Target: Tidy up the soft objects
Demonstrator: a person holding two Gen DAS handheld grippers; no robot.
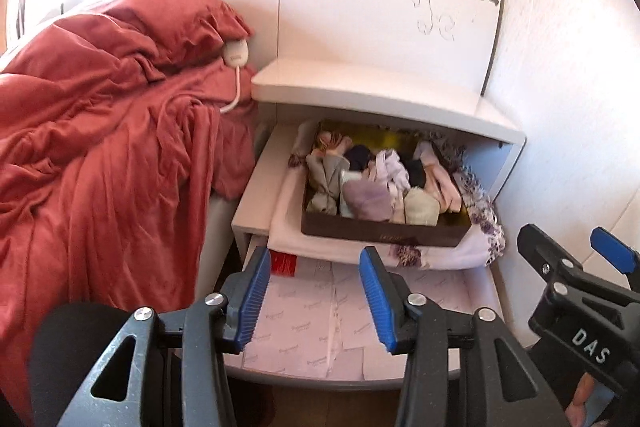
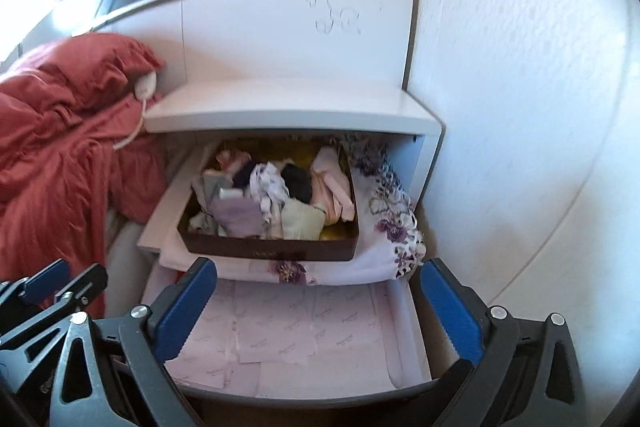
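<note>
Both grippers empty: left gripper (image 1: pixel 316 291) jaws partly apart, right gripper (image 2: pixel 320 311) jaws spread wide, nothing between either. Brown box (image 2: pixel 272 247) of rolled socks (image 2: pixel 260 203) sits in the upper drawer (image 1: pixel 256 203) of the nightstand (image 2: pixel 288 115), on folded floral cloth (image 2: pixel 392 227), toward its right side. Lower drawer (image 2: pixel 404 347) open too. Looks like between steps, placing likely done. Next move probably calls for closing the drawers or fetching another item.

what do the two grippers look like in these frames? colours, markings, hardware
Both match: black plastic clamp-style frames with triangular cut-outs, silver rivets at the pivots, and blue ribbed pads on the fingers. Left gripper shows this in its own view; right gripper has the same build. Seen from the left wrist camera, the right gripper's body carries white "DAS" lettering. No cables or sleeves are visible.
</note>
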